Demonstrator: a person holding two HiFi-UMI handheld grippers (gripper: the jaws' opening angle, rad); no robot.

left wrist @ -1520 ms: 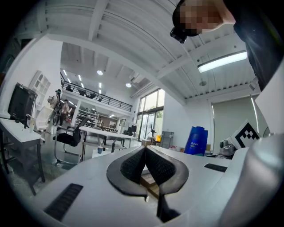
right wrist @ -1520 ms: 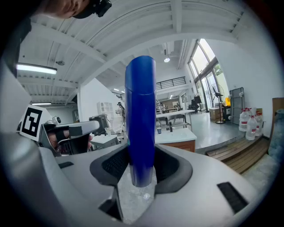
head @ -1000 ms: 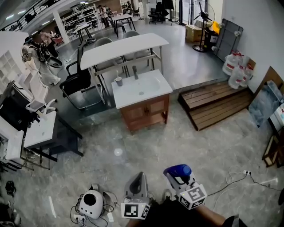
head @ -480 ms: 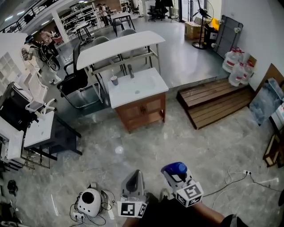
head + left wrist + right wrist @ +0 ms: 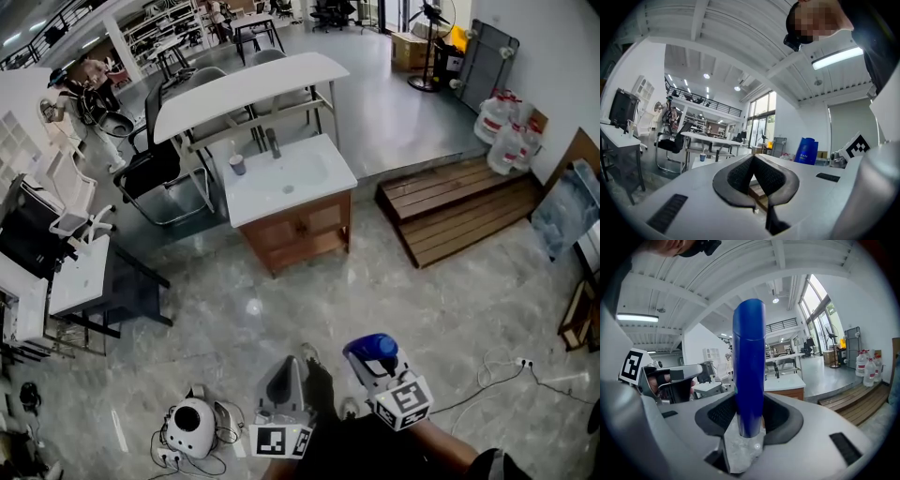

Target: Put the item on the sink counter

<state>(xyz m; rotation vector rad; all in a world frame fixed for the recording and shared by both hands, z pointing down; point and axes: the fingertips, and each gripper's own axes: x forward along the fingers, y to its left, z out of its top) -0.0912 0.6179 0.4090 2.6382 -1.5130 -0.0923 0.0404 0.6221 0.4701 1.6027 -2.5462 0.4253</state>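
The white sink counter on its wooden cabinet stands several steps ahead, with a faucet and a small cup at its back edge. My right gripper is low in the head view, shut on a tall blue bottle. In the right gripper view the blue bottle stands upright between the pads of the right gripper. My left gripper hangs beside it. In the left gripper view the left gripper has its pads together with nothing held.
A long white table and a black office chair stand behind the sink. A wooden pallet and water jugs lie to the right. A white round device sits on the floor at left, a cable at right.
The sink counter has drifted slightly left in the head view. A shoe has come forward between the grippers. Both grippers keep their pose, the bottle still gripped.
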